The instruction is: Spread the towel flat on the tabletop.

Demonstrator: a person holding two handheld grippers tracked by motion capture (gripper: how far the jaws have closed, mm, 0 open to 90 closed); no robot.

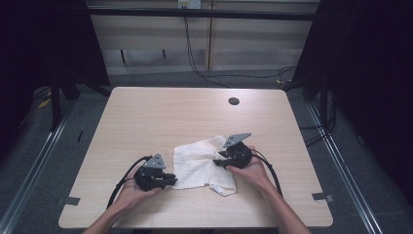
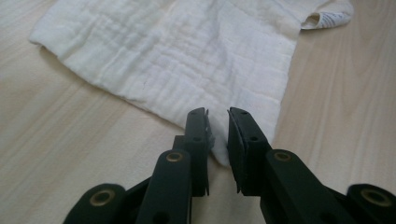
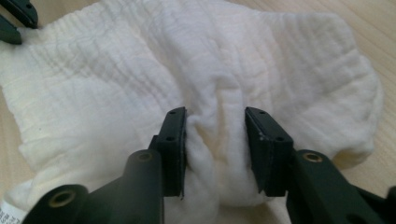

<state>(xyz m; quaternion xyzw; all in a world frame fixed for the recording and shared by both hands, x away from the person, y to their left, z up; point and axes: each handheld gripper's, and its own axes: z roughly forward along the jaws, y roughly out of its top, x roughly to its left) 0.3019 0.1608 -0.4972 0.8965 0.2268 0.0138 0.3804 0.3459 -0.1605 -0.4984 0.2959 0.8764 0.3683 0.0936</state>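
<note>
A white crinkled cloth (image 1: 197, 165) lies rumpled on the wooden table (image 1: 146, 112), between the two hands. My left gripper (image 1: 171, 181) is at the cloth's near left corner. In the left gripper view its jaws (image 2: 218, 116) stand a narrow gap apart astride that corner of the cloth (image 2: 187, 51), which lies flat. My right gripper (image 1: 216, 162) rests on the cloth's right side. Its jaws (image 3: 215, 116) are wide apart and open, with a raised fold of cloth (image 3: 140, 60) between them. The left gripper's tips (image 3: 16, 18) show at the far corner.
A round cable hole (image 1: 234, 101) sits in the table's far right part. Tape marks (image 1: 72, 200) (image 1: 323, 197) lie on the floor beside the near corners. A printed label (image 2: 334, 17) sticks out of the cloth's far corner. Bare tabletop surrounds the cloth.
</note>
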